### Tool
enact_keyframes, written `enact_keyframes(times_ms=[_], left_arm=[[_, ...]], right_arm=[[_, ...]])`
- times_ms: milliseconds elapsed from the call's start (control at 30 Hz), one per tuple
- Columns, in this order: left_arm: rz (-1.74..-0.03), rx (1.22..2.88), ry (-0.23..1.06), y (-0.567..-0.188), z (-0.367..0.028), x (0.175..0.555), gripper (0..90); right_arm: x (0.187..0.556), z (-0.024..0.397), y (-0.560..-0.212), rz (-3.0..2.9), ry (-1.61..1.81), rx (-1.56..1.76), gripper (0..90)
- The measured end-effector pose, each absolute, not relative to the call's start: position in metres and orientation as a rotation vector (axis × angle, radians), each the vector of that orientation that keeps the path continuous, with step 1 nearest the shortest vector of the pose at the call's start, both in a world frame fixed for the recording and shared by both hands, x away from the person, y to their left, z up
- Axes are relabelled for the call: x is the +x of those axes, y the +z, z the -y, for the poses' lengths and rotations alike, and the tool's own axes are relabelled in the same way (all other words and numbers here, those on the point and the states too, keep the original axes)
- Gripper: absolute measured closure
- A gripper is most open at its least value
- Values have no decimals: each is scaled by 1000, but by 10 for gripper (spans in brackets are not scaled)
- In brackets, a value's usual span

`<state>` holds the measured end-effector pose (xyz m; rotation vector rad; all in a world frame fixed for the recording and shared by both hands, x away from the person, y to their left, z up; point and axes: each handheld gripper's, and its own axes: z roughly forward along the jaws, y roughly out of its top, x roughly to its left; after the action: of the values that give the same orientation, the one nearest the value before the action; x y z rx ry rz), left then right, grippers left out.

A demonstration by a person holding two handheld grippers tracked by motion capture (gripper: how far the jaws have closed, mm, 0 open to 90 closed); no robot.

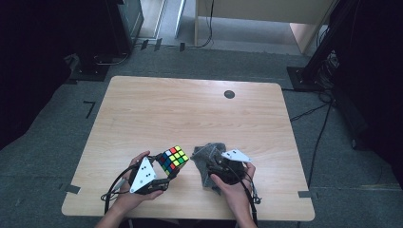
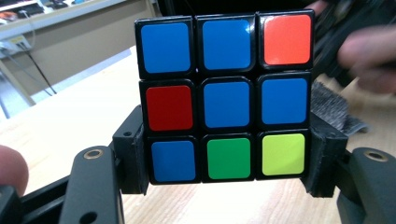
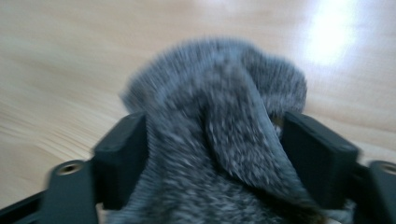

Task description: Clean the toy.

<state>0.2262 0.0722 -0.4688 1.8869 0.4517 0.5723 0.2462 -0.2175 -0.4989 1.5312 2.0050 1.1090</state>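
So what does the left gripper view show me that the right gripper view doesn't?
Left gripper view: the puzzle cube clamped between the left gripper jaws, its facing side mostly blue with red, orange, green and yellow squares, plus a blurred hand to one side.

Right gripper view: the right gripper with a bunched-up grey cloth between its jaws, seen close and blurred; whether the pads press on it is unclear.

Both: the light wooden table and a bit of grey cloth, which in the left gripper view peeks out beside the cube.

The cube [image 2: 226, 98] faces mostly blue, with red, orange, green, yellow-green squares; the cloth [image 3: 219, 140] looks speckled grey.
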Motion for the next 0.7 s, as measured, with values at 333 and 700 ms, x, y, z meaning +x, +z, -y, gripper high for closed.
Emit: enact_keyframes(times_ms=[333, 700], left_arm=[[-456, 1892, 507, -469, -73, 226, 332], [-403, 1982, 561, -474, -50, 217, 334]], right_arm=[[235, 231, -485, -2004, 1314, 1429, 771], [186, 203, -412, -1957, 1774, 1117, 773]])
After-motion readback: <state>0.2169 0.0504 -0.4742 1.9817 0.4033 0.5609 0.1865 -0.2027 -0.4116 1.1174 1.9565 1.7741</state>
